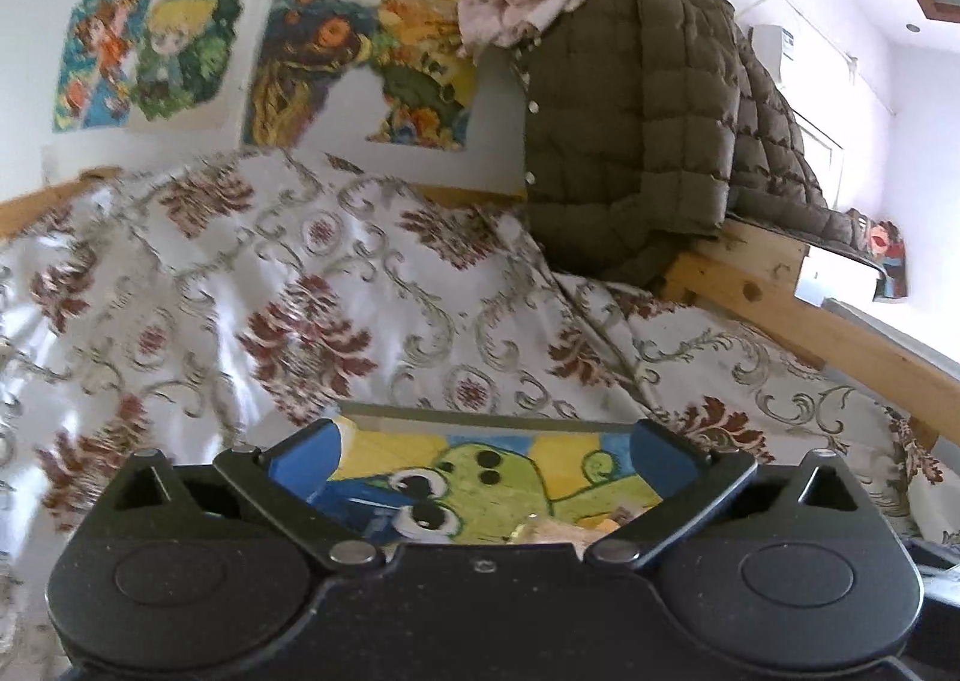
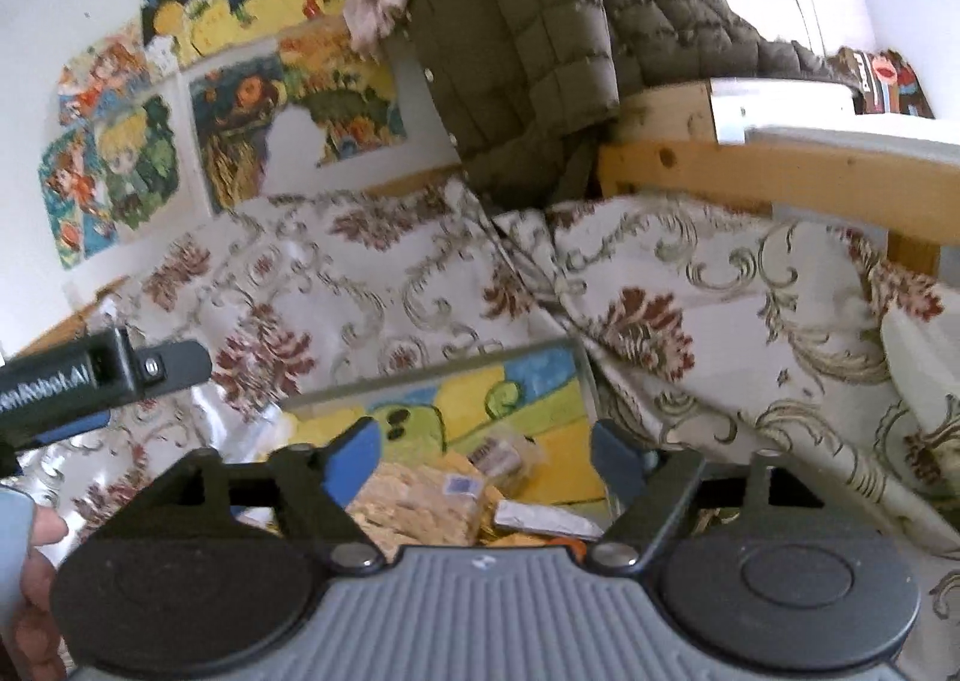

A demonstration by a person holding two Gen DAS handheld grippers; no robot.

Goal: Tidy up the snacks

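Grippers both stand spread, nothing between the pads. Right gripper [image 2: 486, 456] hovers just above the snacks [image 2: 420, 501], which lie directly ahead and below it on the cartoon-painted tray [image 2: 540, 381]. Left gripper [image 1: 486, 456] sees mostly bare tray, so the right looks nearer.

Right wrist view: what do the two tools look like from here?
The right tool has black linkage arms, blue finger pads and a grey ribbed body between two round black housings. The left tool, entering at the left edge, is black with white lettering, a bolt and a blue part beneath. A light blue sleeve shows bottom left.
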